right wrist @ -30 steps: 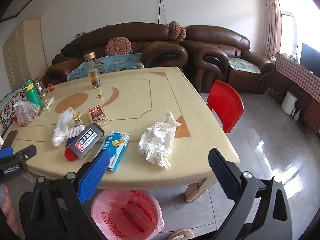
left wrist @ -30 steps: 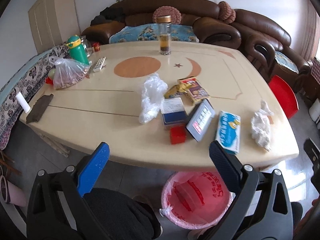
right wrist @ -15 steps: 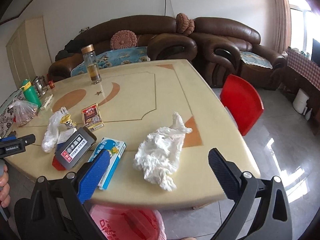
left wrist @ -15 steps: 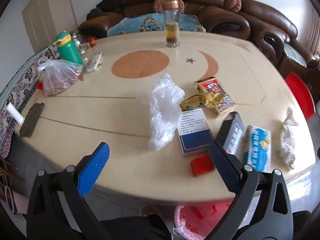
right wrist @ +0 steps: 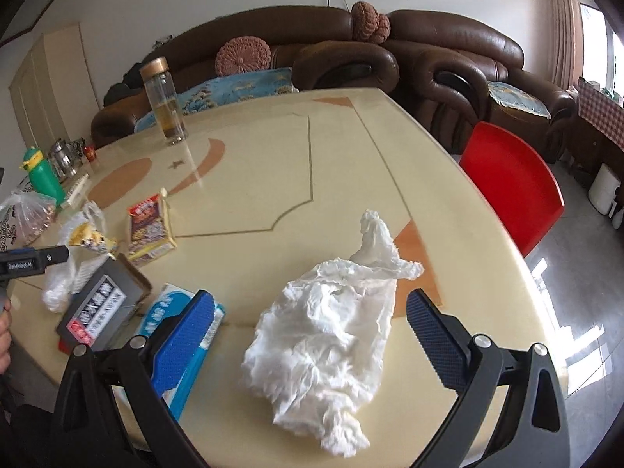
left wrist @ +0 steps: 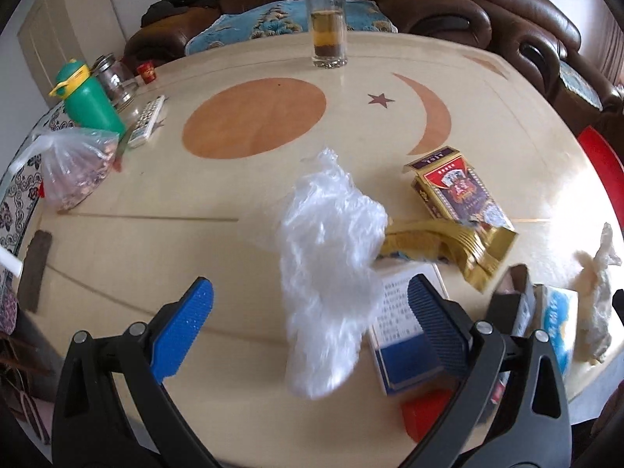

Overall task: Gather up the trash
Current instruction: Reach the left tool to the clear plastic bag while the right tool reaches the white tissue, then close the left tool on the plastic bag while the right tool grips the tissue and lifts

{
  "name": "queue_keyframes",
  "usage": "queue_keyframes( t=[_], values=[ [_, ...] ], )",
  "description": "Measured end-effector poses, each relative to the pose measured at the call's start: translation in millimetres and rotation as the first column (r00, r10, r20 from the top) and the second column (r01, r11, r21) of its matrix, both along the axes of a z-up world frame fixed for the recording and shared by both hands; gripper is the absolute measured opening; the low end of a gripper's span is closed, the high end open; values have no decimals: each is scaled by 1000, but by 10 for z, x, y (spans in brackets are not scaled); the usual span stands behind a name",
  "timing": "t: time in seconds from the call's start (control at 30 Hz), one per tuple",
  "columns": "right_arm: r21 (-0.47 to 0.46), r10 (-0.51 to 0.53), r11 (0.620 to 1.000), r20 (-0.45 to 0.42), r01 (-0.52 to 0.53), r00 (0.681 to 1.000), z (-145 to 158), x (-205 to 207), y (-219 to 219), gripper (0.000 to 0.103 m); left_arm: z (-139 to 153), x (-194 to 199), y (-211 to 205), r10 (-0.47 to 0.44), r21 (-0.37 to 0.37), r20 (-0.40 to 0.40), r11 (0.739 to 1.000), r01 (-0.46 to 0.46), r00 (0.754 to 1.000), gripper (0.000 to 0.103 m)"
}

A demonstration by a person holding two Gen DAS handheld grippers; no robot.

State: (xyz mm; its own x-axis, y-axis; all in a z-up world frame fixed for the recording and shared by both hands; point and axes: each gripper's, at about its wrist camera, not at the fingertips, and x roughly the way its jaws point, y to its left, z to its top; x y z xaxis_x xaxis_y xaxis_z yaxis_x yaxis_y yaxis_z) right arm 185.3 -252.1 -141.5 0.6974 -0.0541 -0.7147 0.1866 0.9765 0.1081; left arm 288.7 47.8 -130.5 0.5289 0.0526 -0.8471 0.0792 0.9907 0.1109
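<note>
Left wrist view: your left gripper (left wrist: 310,304) is spread wide around the crumpled clear plastic bag (left wrist: 327,257) on the cream table (left wrist: 156,241) (sun and moon inlays), brown sofa (left wrist: 487,4) behind.

Right wrist view: your right gripper (right wrist: 310,318) gapes wide around the crumpled white tissue (right wrist: 327,335); a red chair (right wrist: 511,183) stands beside the table.

Bright daylight enters from the far right; glare streaks the glossy cream wooden table (right wrist: 351,179); fisheye edges bend, near objects blur.
</note>
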Motion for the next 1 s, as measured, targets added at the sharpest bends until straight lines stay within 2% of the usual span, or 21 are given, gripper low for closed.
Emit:
queue_keyframes(
  t=[0.17,0.27,0.43,0.57,0.6,0.67,0.73,0.8,0.83,0.9,0.93,1.0],
  values=[
    [-19,6,1000,-47,-7,999,-242,140,-25,97,-173,151,16,-10,-26,-36,1000,9,999,98],
    [-5,-2,1000,-61,2,998,-344,188,-76,96,-281,219,24,-1,-8,-44,1000,1,999,98],
    [0,-16,1000,-51,16,999,-425,232,-125,95,-317,292,132,7,-66,-44,998,-10,999,98],
    [-42,-48,998,-37,47,998,-418,218,-133,79,-374,343,282,42,-153,-65,987,-51,997,98],
    [-54,-56,997,-38,53,998,-424,224,-135,74,-389,358,311,51,-158,-69,985,-61,996,98],
    [-75,-58,996,-44,54,997,-425,228,-134,73,-427,375,349,77,-140,-78,986,-88,994,98],
    [-81,-55,995,-42,51,998,-422,224,-133,71,-456,385,370,85,-136,-89,986,-97,992,92],
    [-85,-53,995,-37,50,998,-411,214,-127,53,-458,381,375,87,-142,-92,985,-100,992,79],
    [-87,-51,995,-36,47,998,-405,222,-115,48,-451,371,369,95,-129,-88,986,-106,992,72],
    [-90,-46,995,-33,43,998,-397,217,-104,27,-445,362,382,109,-108,-83,987,-118,991,62],
    [-93,-47,995,-33,44,998,-394,217,-103,23,-435,351,406,124,-105,-80,986,-132,989,51],
    [-89,-51,995,-35,48,998,-388,218,-110,11,-420,314,499,145,-136,-78,979,-154,986,41]
  ],
)
